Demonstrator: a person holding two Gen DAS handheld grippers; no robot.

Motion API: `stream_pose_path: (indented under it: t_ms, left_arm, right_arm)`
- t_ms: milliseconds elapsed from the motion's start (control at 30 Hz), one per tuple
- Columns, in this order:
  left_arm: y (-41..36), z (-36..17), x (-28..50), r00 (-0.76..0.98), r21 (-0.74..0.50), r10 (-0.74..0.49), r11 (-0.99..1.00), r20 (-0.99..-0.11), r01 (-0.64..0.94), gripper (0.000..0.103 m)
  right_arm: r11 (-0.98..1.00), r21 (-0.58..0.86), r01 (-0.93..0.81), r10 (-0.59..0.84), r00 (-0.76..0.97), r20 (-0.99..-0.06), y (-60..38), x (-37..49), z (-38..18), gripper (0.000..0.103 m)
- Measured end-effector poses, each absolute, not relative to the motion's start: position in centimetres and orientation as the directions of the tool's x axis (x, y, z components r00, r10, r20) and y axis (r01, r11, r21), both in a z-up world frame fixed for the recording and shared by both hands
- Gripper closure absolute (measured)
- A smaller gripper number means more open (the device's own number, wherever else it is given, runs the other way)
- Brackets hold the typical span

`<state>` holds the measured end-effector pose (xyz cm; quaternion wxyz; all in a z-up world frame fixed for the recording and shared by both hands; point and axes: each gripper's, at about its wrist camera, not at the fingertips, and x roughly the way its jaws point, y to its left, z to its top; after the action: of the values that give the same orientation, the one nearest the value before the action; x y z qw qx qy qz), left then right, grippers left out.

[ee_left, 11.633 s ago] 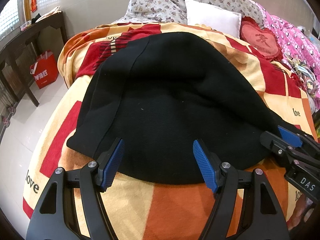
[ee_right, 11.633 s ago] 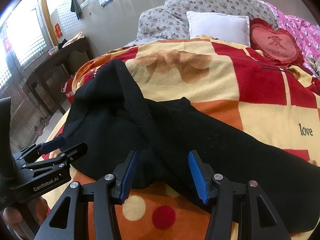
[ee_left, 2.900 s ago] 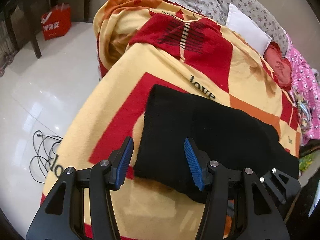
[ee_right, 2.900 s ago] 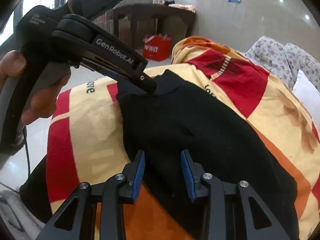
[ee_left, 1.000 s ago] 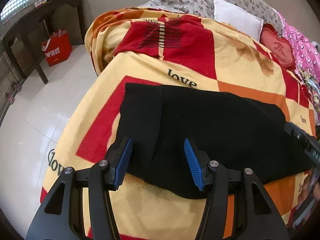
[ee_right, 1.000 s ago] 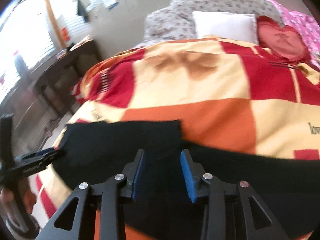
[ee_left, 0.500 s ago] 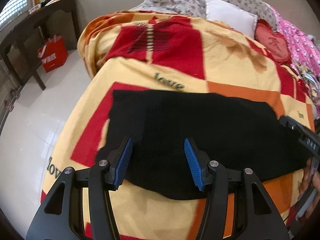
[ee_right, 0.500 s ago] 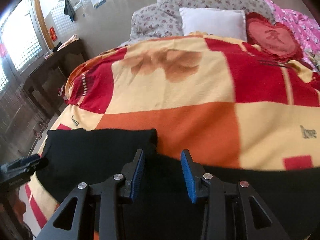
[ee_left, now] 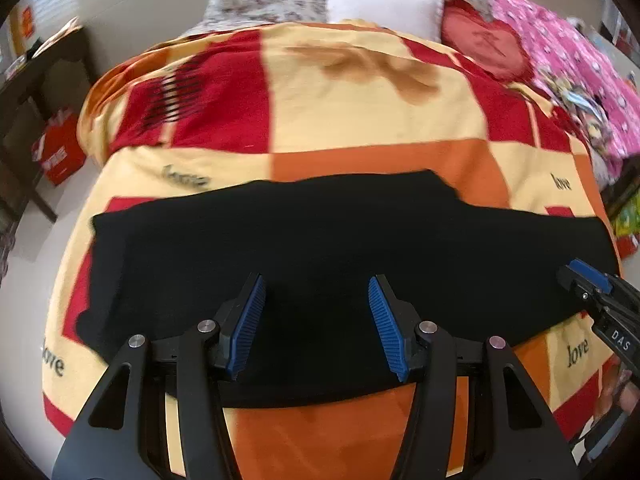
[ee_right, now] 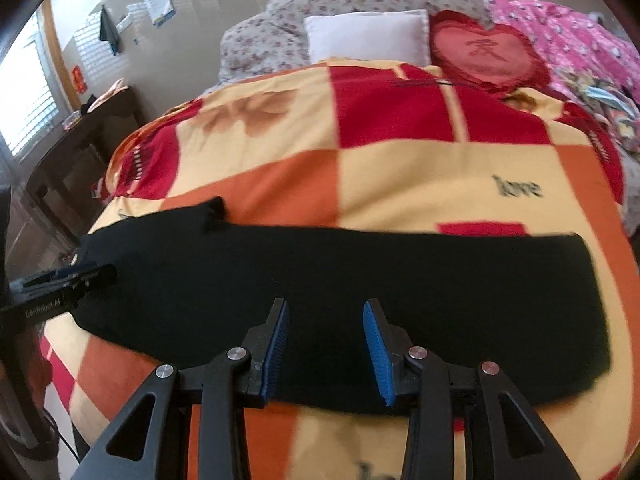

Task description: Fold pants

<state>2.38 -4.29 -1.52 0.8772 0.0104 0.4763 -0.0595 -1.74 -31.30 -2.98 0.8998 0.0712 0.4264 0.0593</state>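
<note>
The black pants (ee_left: 340,248) lie flat in a long folded band across the near end of the checked blanket (ee_left: 360,120). A stepped corner (ee_right: 214,210) sticks up on their far edge. My left gripper (ee_left: 316,316) hovers over the middle of the band near its front edge. Its jaws are opening, and nothing is pinched between the blue pads (ee_left: 246,320). My right gripper (ee_right: 326,346) hangs over the band (ee_right: 400,280) further right, jaws apart and empty. Each gripper shows in the other's view: the right gripper (ee_left: 582,278) at the right edge, the left gripper (ee_right: 90,274) at the left edge.
At the head of the bed are a floral pillow (ee_right: 280,28), a white pillow (ee_right: 366,36) and a red heart cushion (ee_right: 484,50). A pink quilt (ee_left: 580,60) lies along the right side. Left of the bed stand a dark table (ee_left: 36,76) and a red bag (ee_left: 58,152) on pale floor.
Both grippers have slid to the right along the pants. The band's left end and stepped corner now sit further left in view, and its right end has come into the right wrist view.
</note>
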Motion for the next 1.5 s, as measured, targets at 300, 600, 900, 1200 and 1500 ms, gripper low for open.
stream_pose_path:
  t_ms: [300,600,900,1200,1500]
  left_arm:
    - [-10.3,-2.0,2.9,0.501,-0.063,-0.178,0.969,-0.847,0.238,0.047]
    - [-16.5,-2.0,4.1,0.451,-0.080,-0.258,0.923,-0.854,0.377,0.047]
    - [-23.4,-2.2,6.3,0.359,-0.140,-0.354,0.852,-0.863,0.504,0.047]
    - [-28.5,-2.1,8.2,0.307,-0.173,-0.411,0.795,-0.858,0.582,0.047]
    - [-31.9,-2.6,10.7,0.247,-0.207,-0.440,0.756,-0.864,0.621,0.047]
  right_arm:
    - [0.988,0.148,0.043,0.090,0.621,-0.779,-35.6,-3.1,-4.2,0.066]
    - [0.987,0.141,0.070,0.067,0.624,-0.779,-37.1,-4.0,-3.6,0.066]
    - [0.978,0.174,0.117,0.062,0.632,-0.773,-40.4,-6.1,-3.6,0.066]
    - [0.963,0.196,0.185,0.038,0.628,-0.777,-43.5,-7.9,-3.9,0.062]
    - [0.927,0.335,0.167,0.144,0.668,-0.730,-44.9,-8.5,-4.9,0.054]
